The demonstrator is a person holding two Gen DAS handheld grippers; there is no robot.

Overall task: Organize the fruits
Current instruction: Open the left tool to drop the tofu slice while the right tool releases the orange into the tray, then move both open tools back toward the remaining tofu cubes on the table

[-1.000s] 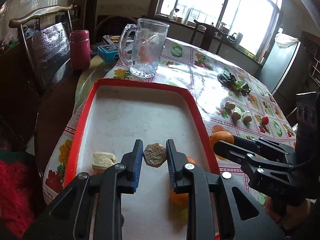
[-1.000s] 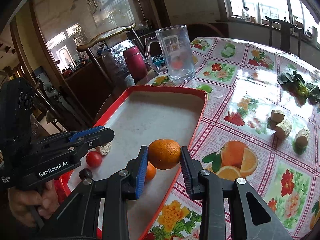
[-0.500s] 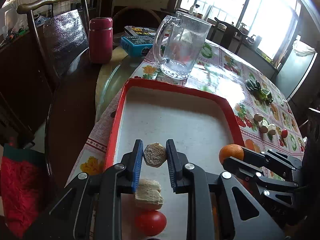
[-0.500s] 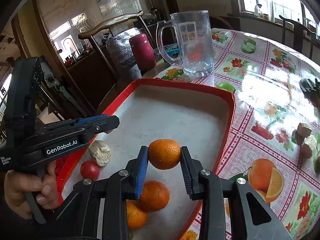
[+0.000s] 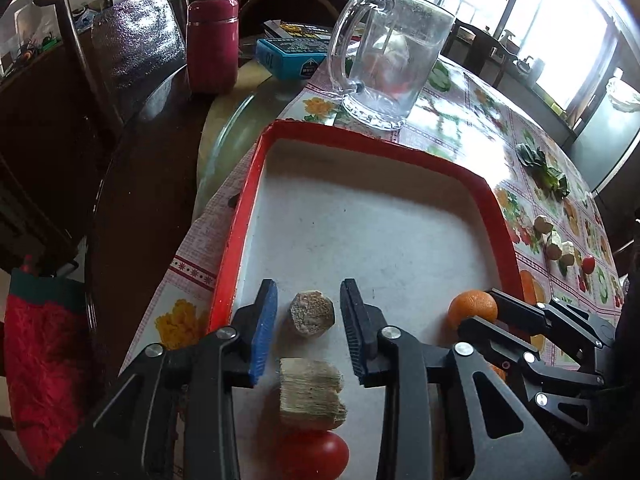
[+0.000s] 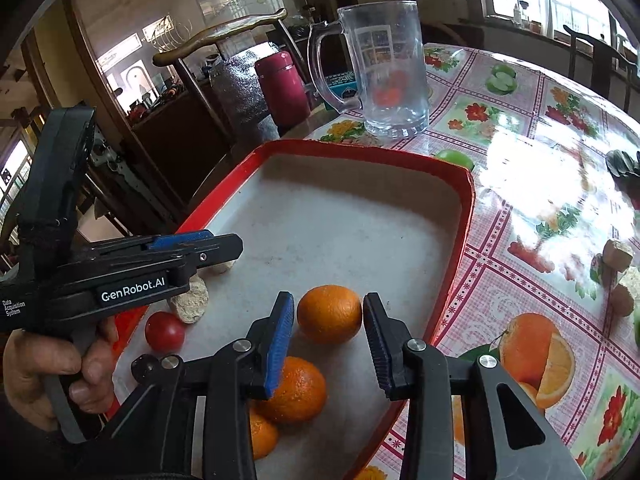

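A red-rimmed tray (image 5: 486,200) (image 6: 464,216) lies on the flowered table. My left gripper (image 5: 309,320) is open over the tray's near left; a brown-beige fruit chunk (image 5: 312,313) sits free between its fingers. A second pale chunk (image 5: 311,394) and a red tomato (image 5: 316,454) lie nearer. My right gripper (image 6: 329,322) is open around an orange (image 6: 329,313) that rests in the tray, with a gap on the left side. Two more oranges (image 6: 294,390) lie below it. The left gripper shows in the right wrist view (image 6: 224,248).
A glass mug (image 5: 390,60) (image 6: 384,68) stands beyond the tray. A red flask (image 5: 212,44) and a blue box (image 5: 292,56) are behind it. More chunks (image 5: 554,240) (image 6: 618,256), a small tomato (image 5: 588,265) and leafy greens (image 5: 546,170) lie on the table at right.
Both grippers have opened: the left let go of the brown chunk and the right let go of the orange, both now resting in the tray. Both moved lower and nearer.
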